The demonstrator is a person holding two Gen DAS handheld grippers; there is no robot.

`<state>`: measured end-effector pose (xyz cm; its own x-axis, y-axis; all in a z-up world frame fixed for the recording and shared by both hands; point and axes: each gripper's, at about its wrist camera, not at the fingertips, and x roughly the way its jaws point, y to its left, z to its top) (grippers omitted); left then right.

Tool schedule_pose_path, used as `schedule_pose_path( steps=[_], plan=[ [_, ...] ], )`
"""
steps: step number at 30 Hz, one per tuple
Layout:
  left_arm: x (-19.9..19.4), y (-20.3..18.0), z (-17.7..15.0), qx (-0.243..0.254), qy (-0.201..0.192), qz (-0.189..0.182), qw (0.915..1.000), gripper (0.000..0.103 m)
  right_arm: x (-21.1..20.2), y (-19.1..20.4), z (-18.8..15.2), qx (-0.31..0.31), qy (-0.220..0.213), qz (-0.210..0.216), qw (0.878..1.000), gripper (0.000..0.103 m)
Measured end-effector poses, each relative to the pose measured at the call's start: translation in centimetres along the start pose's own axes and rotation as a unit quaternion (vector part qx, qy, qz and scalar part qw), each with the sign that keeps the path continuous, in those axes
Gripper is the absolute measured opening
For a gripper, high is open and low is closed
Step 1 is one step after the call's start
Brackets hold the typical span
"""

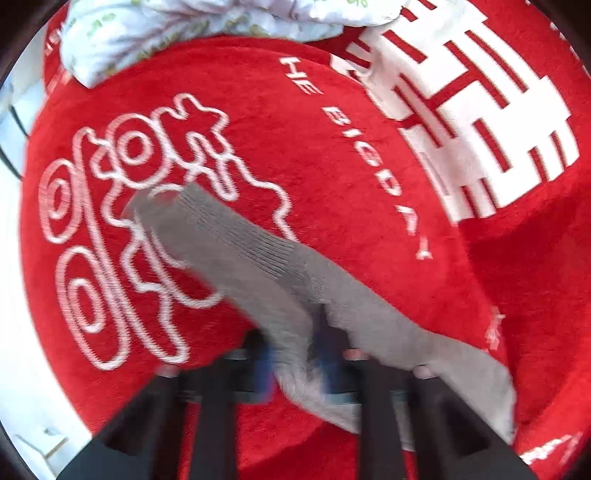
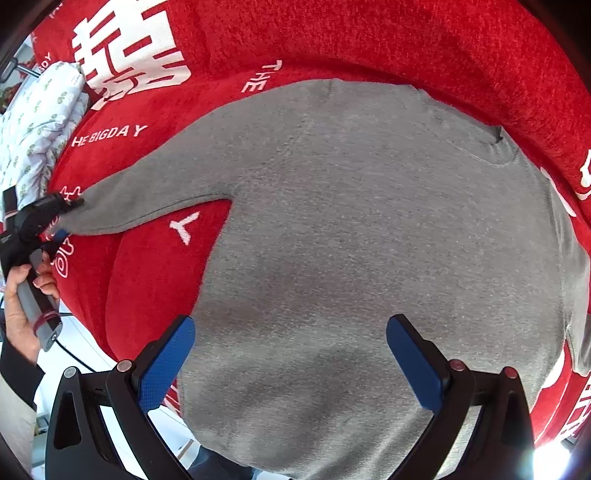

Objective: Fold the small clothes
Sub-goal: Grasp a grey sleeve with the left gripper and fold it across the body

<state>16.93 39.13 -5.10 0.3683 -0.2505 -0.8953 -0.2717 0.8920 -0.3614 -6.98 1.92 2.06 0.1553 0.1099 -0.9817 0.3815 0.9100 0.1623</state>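
Note:
A grey long-sleeved top (image 2: 369,240) lies spread flat on a red blanket (image 2: 332,40). Its left sleeve (image 2: 147,203) stretches out to the left. My left gripper (image 1: 295,354) is shut on the sleeve (image 1: 236,236) near the cuff; the cloth drapes over its blue pads. It also shows in the right wrist view (image 2: 68,218), pinching the sleeve end. My right gripper (image 2: 290,362) is open and empty, hovering over the lower body of the top, its blue pads (image 2: 168,363) wide apart.
The red blanket (image 1: 351,155) carries white lettering and large white characters (image 1: 480,110). A folded white floral cloth (image 1: 166,33) lies at its far edge, also seen in the right wrist view (image 2: 40,122). A white surface (image 1: 22,350) borders the blanket.

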Motion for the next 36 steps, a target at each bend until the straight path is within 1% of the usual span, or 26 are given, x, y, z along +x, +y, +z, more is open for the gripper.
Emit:
schedule_pose_path(
  steps=[1,4,6,7,8,11,12,13,14,15,16,17,19,20,22,23,24,25,27,29,32,33,35,36],
  plan=[
    [-0.3,0.2,-0.1,0.001,-0.001,-0.017,0.9998,0.012,-0.1,0.2,0.0,-0.001,-0.002,0.003,1.000,0.103],
    [-1.6,-0.4,-0.4,0.028,-0.005,-0.051,0.9983,0.010,-0.5,0.5,0.1,-0.004,-0.012,0.012,1.000,0.103],
    [-3.1,-2.1,-0.8,0.062,-0.009,-0.086,0.9943,0.009,-0.9,0.4,0.0,-0.002,-0.020,0.019,1.000,0.103],
    [-3.9,-2.9,-1.1,0.080,-0.011,-0.096,0.9921,0.008,-1.2,0.2,-0.1,0.002,-0.024,0.022,0.999,0.103],
    [-4.8,-4.1,-1.4,0.102,-0.013,-0.111,0.9884,0.008,-1.4,0.0,-0.2,0.006,-0.027,0.024,0.999,0.103],
    [-6.9,-8.8,-2.7,0.166,-0.015,-0.154,0.9740,0.008,-2.5,-1.1,-0.5,0.021,-0.044,0.035,0.998,0.103],
    [-7.4,-10.9,-3.1,0.187,-0.013,-0.169,0.9675,0.008,-2.9,-1.6,-0.6,0.028,-0.050,0.036,0.998,0.103],
    [-7.9,-13.5,-3.9,0.214,-0.011,-0.190,0.9583,0.008,-3.2,-2.1,-0.6,0.035,-0.055,0.037,0.997,0.103],
    [-8.1,-15.3,-4.6,0.230,-0.009,-0.202,0.9519,0.008,-3.6,-2.7,-0.7,0.044,-0.060,0.037,0.997,0.103],
    [-8.5,-17.4,-5.7,0.249,-0.005,-0.219,0.9433,0.008,-4.0,-3.6,-0.8,0.057,-0.065,0.039,0.996,0.103],
    [-9.0,-20.1,-7.3,0.274,0.001,-0.238,0.9317,0.008,-4.3,-4.5,-0.9,0.069,-0.070,0.041,0.994,0.103],
    [-9.3,-21.9,-8.5,0.291,0.005,-0.249,0.9238,0.008,-4.8,-5.5,-1.1,0.081,-0.077,0.042,0.993,0.103],
    [-9.4,-26.7,-12.6,0.330,0.026,-0.275,0.9028,0.008,-6.0,-7.9,-1.4,0.103,-0.094,0.042,0.989,0.103],
    [-9.0,-28.5,-14.3,0.343,0.037,-0.281,0.8956,0.008,-6.5,-9.1,-1.5,0.111,-0.102,0.039,0.988,0.103],
    [-7.8,-32.7,-18.8,0.367,0.071,-0.292,0.8803,0.008,-7.5,-12.2,-2.0,0.133,-0.114,0.029,0.984,0.103],
    [-7.1,-34.5,-21.1,0.379,0.089,-0.295,0.8726,0.008,-7.7,-13.6,-2.2,0.143,-0.116,0.026,0.983,0.103],
    [-6.8,-35.5,-23.0,0.389,0.099,-0.294,0.8671,0.008,-8.0,-15.3,-2.6,0.158,-0.118,0.022,0.980,0.103],
    [-5.8,-37.3,-25.9,0.409,0.115,-0.286,0.8587,0.008,-8.3,-16.9,-2.9,0.171,-0.120,0.020,0.978,0.103],
    [-4.0,-39.6,-30.4,0.440,0.140,-0.269,0.8451,0.008,-8.5,-20.3,-4.0,0.197,-0.122,0.017,0.973,0.103],
    [-2.3,-41.0,-34.0,0.468,0.155,-0.247,0.8345,0.008,-8.3,-22.9,-4.9,0.218,-0.117,0.012,0.969,0.103],
    [0.0,-42.0,-37.9,0.501,0.163,-0.208,0.8238,0.008,-7.3,-26.4,-6.1,0.243,-0.107,0.015,0.964,0.103],
    [0.6,-42.2,-39.1,0.511,0.160,-0.188,0.8233,0.008,-6.7,-27.4,-6.5,0.251,-0.101,0.020,0.962,0.103],
    [1.7,-41.4,-39.6,0.521,0.155,-0.153,0.8255,0.009,-5.7,-29.1,-7.3,0.263,-0.090,0.034,0.960,0.103],
    [2.1,-41.5,-40.0,0.524,0.154,-0.140,0.8259,0.017,-5.2,-29.7,-7.6,0.268,-0.084,0.046,0.959,0.103]
  ],
)
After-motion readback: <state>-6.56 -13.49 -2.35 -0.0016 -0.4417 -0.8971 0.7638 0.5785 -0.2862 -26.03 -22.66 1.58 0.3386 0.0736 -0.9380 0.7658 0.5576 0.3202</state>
